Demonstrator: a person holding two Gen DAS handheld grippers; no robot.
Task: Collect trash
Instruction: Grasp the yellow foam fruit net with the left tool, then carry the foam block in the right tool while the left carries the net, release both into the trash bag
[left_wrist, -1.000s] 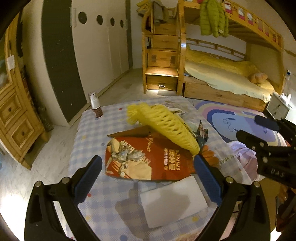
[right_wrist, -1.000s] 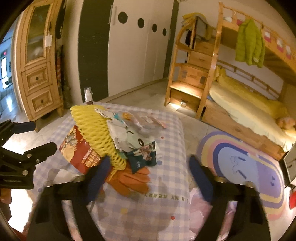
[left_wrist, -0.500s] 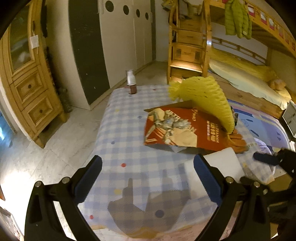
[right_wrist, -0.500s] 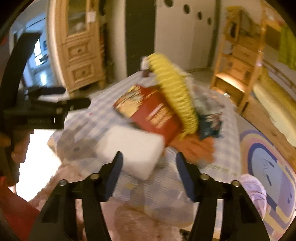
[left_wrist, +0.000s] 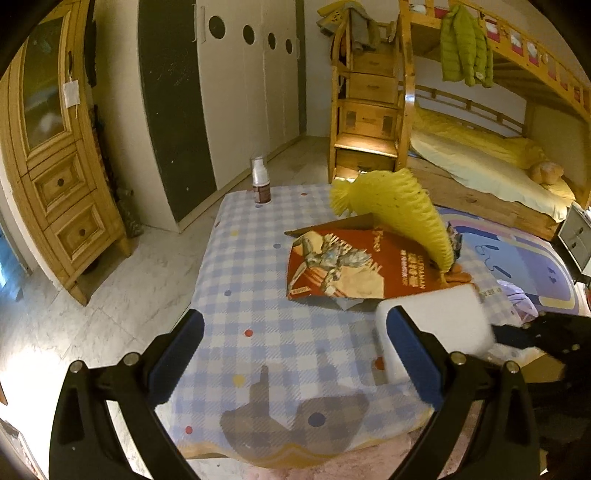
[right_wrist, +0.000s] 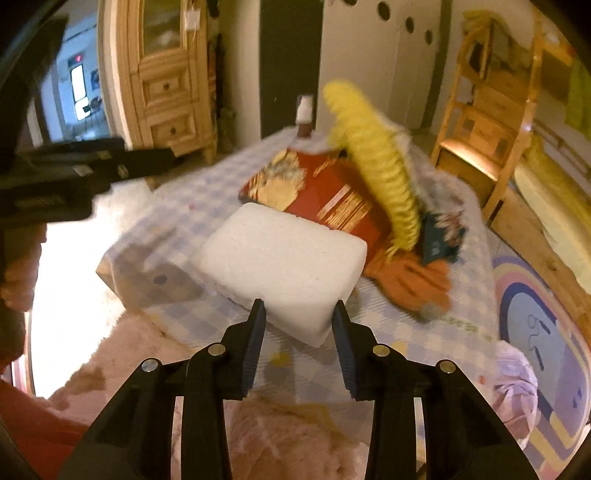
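**Right gripper closes on foam block**

Low in the frame's centre, the right gripper (right_wrist: 298, 318) has just been closing; its pads pinch the white foam block's (right_wrist: 280, 254) near corner on the checked tablecloth (left_wrist: 258, 280). The left gripper (left_wrist: 295, 343) hangs released, empty.

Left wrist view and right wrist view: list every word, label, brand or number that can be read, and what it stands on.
"ULTRAMAN", white capitals on the red printed card, readable in the left wrist view.
Other lines beside it and the large silver letters on the same card: too small or warped to read.
Tablecloth edge print, right wrist view: blurred, unreadable.
Small bottle: label unreadable.
Paper tag on the cabinet: no legible text.
White foam block: no text.
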